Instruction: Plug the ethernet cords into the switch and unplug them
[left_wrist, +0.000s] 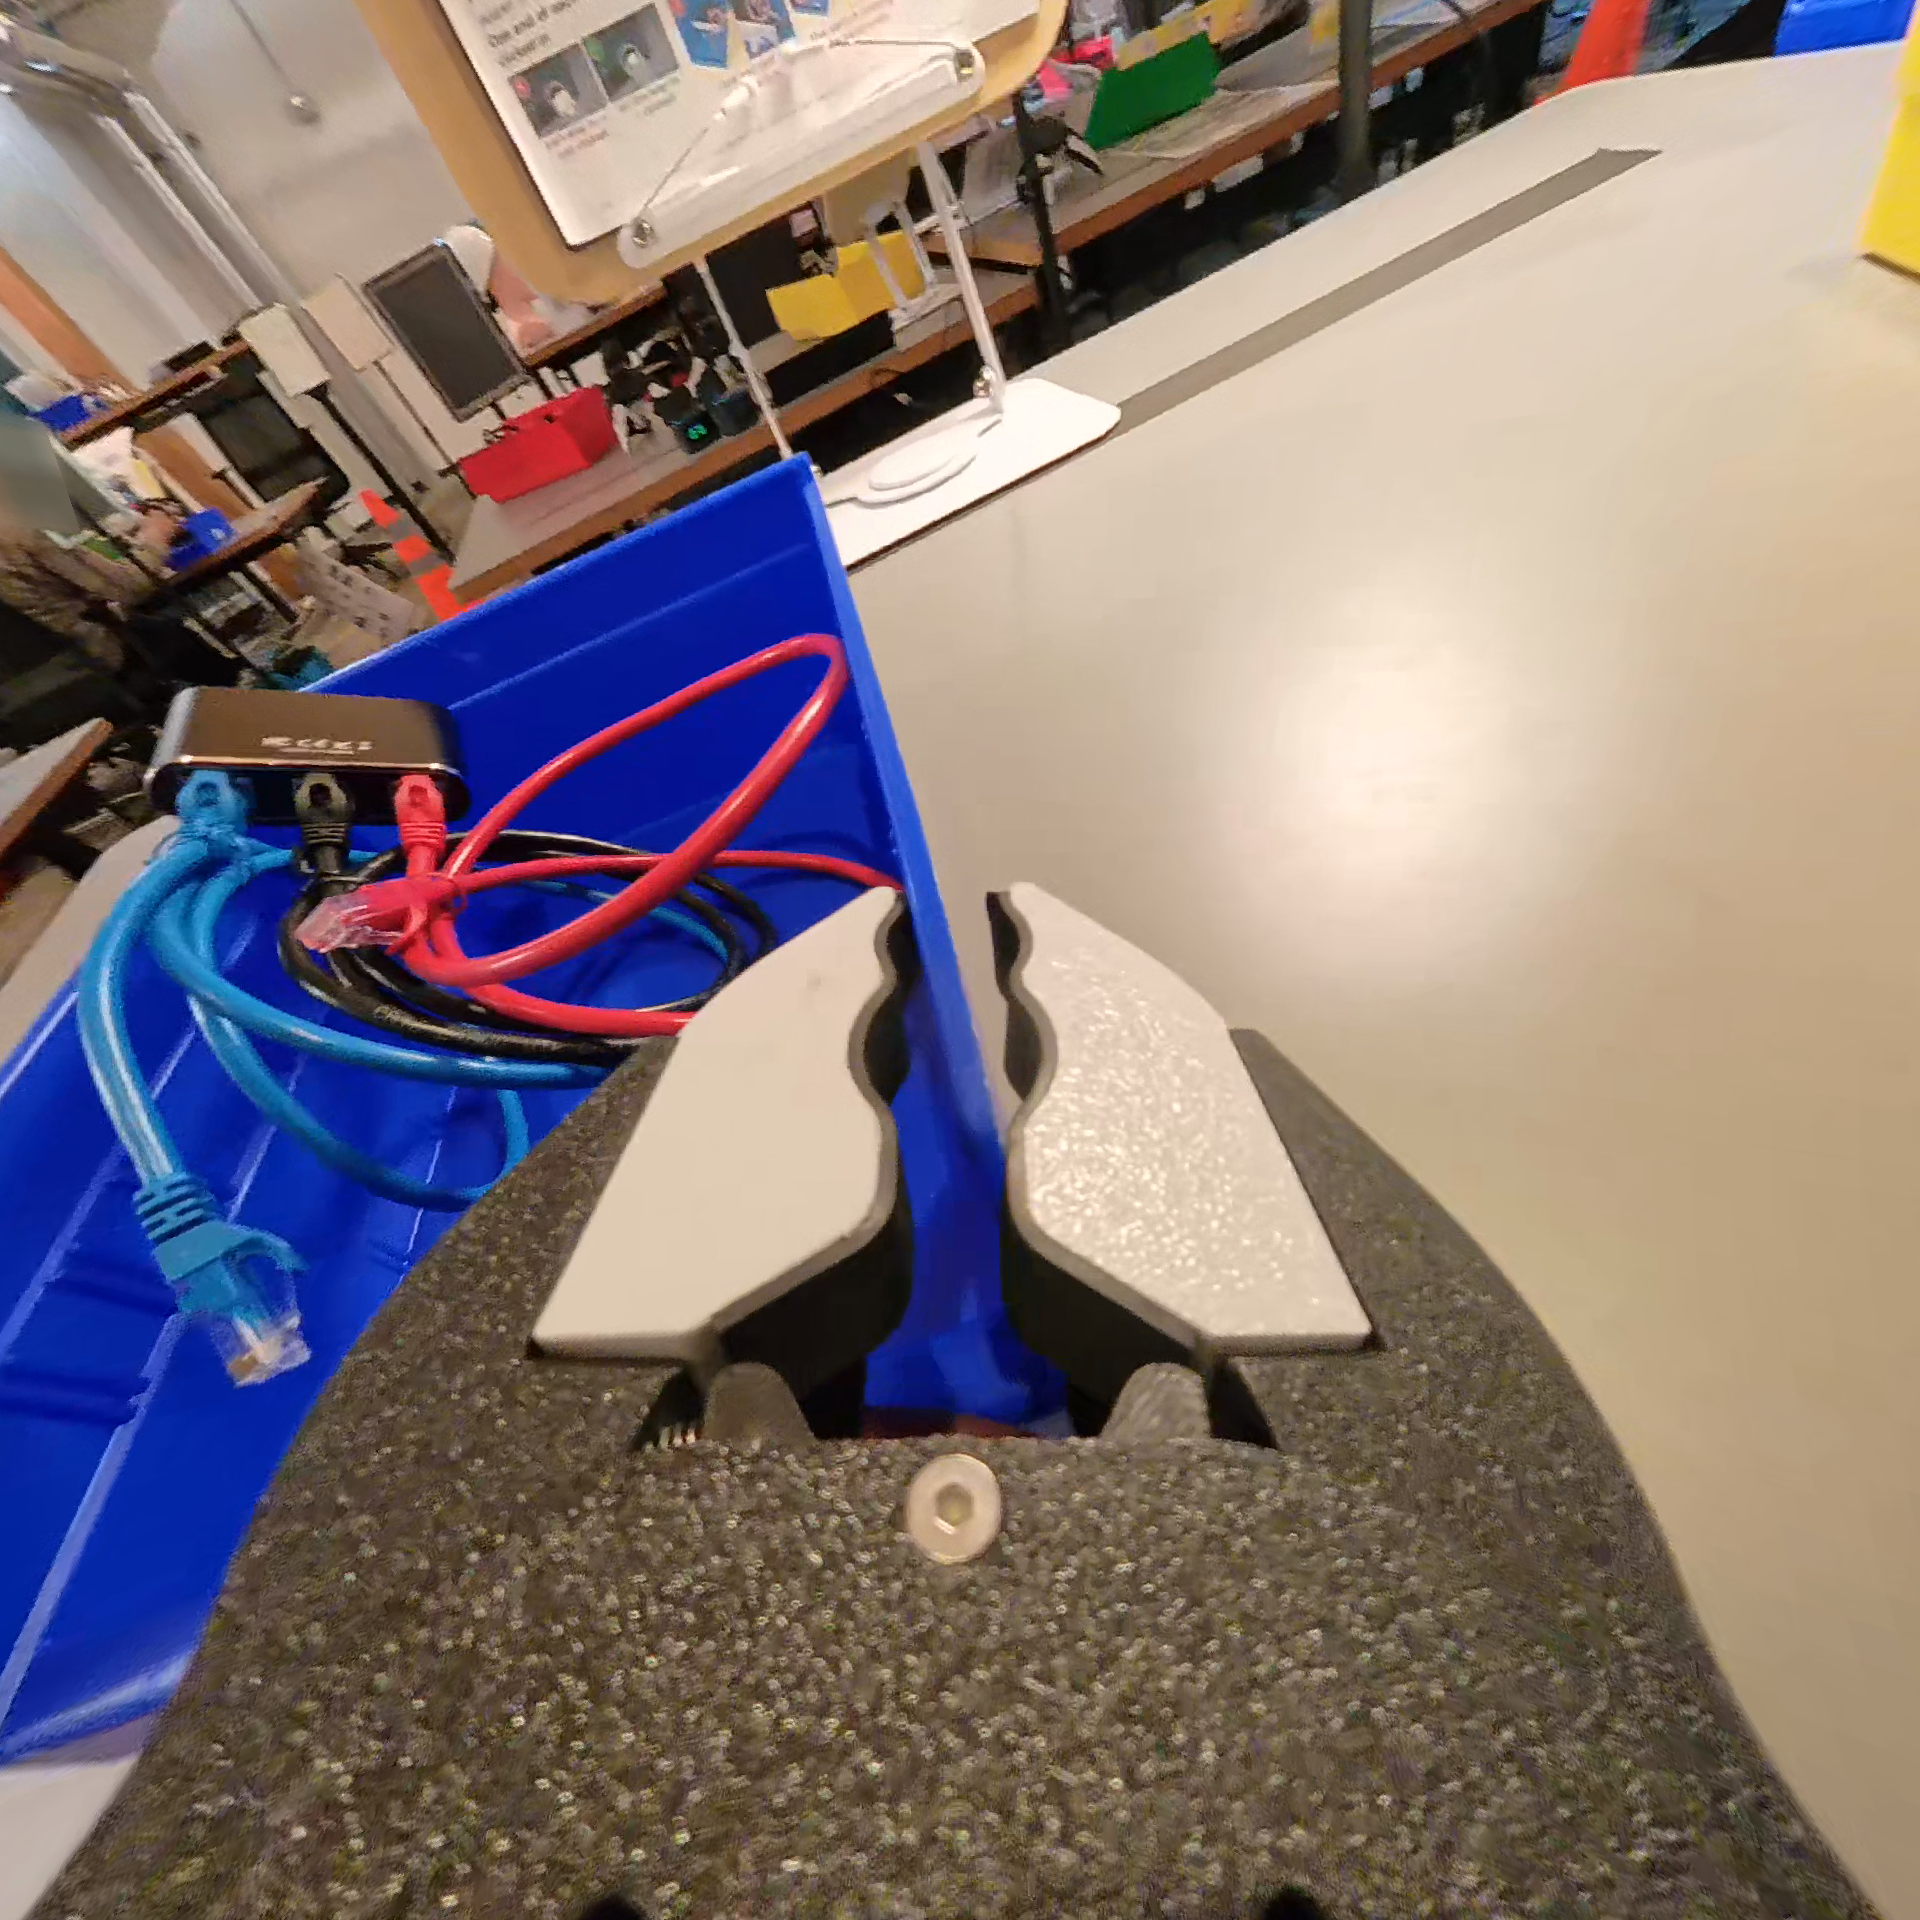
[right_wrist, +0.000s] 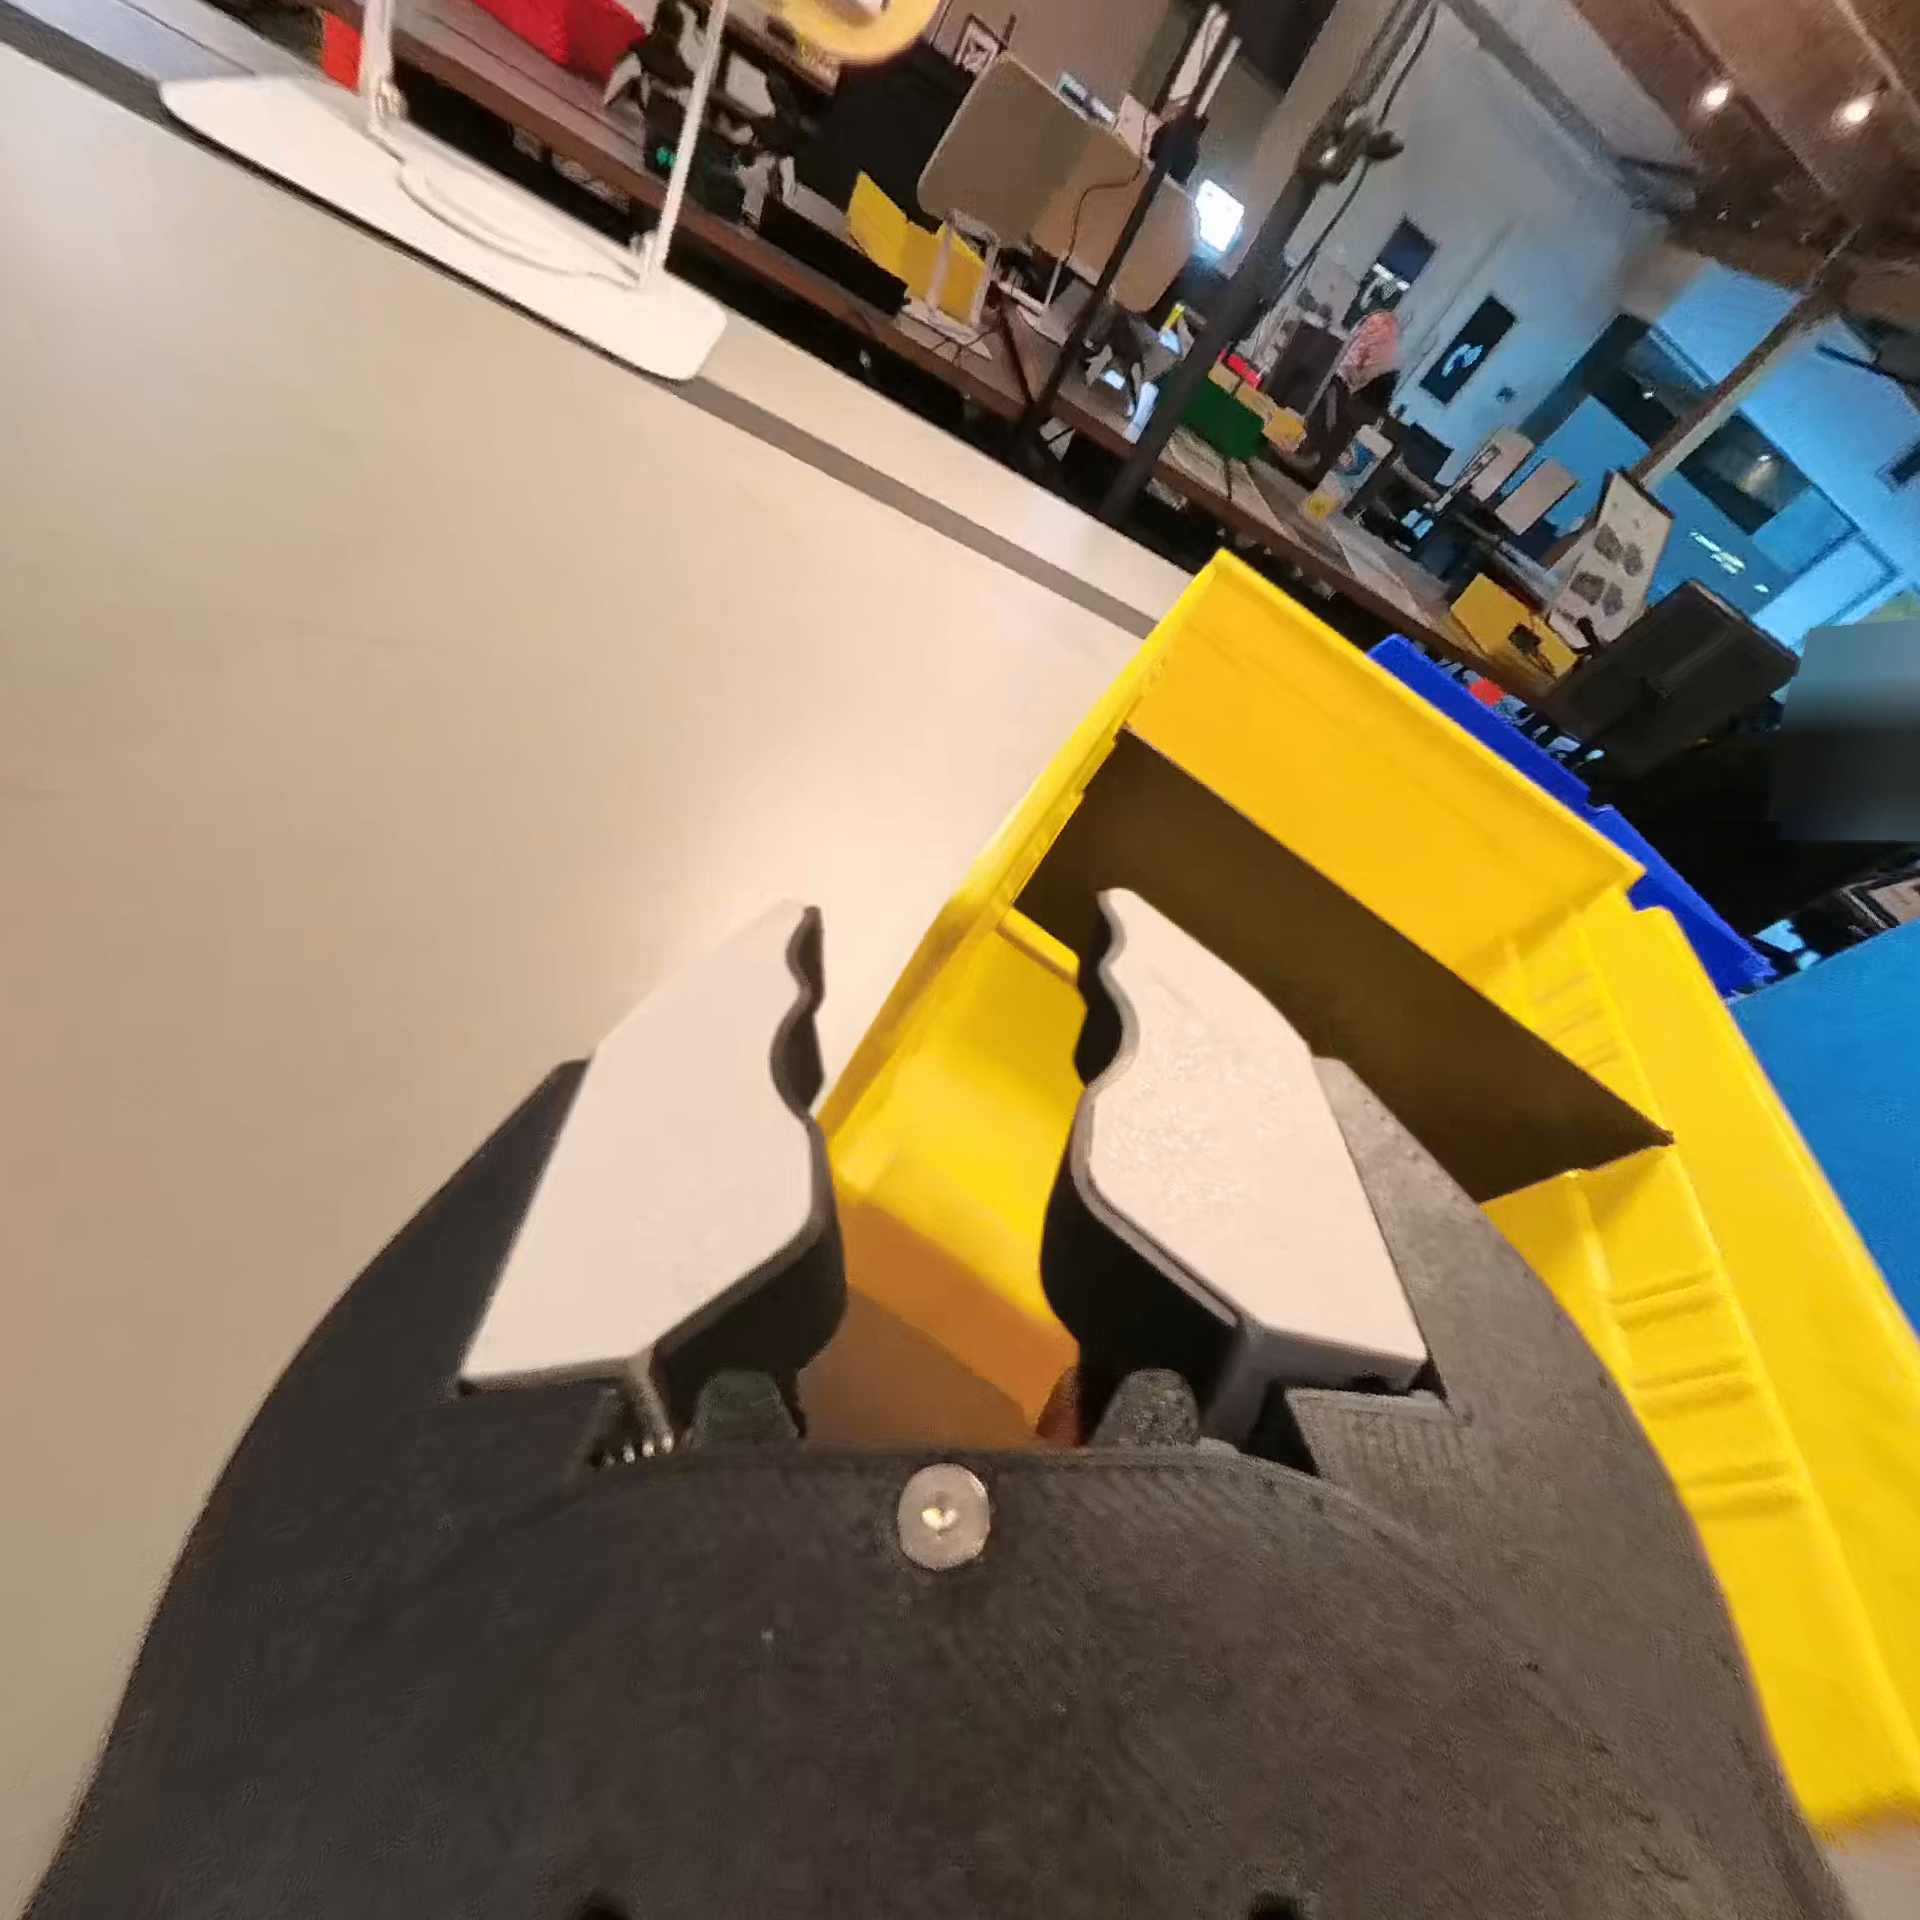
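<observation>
In the left wrist view a black switch sits at the far end of a blue bin. A blue cord, a black cord and a red cord are plugged into its front and coil inside the bin. The blue cord's loose plug and the red cord's loose plug lie free. My left gripper is shut on the bin's right wall. In the right wrist view my right gripper straddles the left wall of a yellow bin and looks shut on it.
A black divider panel stands in the yellow bin, with another blue bin behind it. A white stand base holding a picture board sits at the grey table's far edge, beside a dark tape strip. Cluttered benches lie beyond. There is about 35 cm between the tips of the two grippers.
</observation>
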